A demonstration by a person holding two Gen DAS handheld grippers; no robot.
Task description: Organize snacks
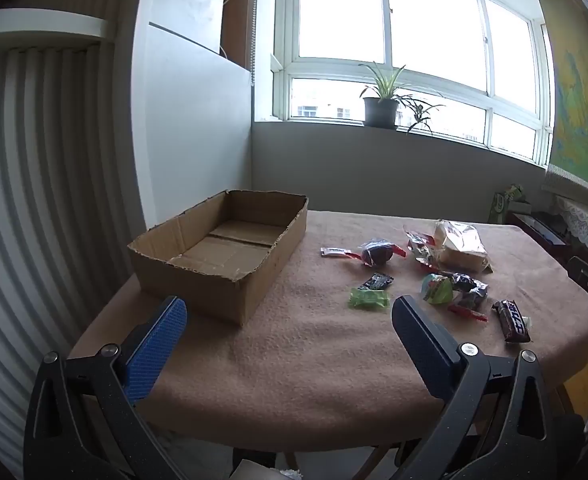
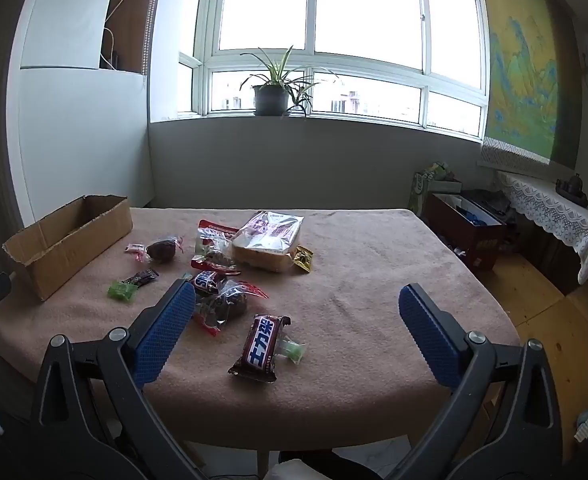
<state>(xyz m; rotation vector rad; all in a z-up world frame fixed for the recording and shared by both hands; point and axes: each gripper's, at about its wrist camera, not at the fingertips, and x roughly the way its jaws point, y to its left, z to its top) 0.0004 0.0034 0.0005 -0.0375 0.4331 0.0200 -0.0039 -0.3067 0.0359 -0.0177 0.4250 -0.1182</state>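
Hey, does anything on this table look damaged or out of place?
The brown cardboard box has ragged, torn top edges and sits empty, while the wrapped snacks lie scattered loose on the pink tablecloth. The brown chocolate bar lies apart from the pile, nearest the table's front edge.

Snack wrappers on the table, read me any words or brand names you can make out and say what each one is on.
"士力架": on the brown chocolate bar nearest the right gripper.
"SN...": first letters only, on a second brown bar; the rest is hidden.
Bread bag: print too blurred to read.
Small white and red packet: dark mark, too small to read.
Other wrappers: nothing legible.
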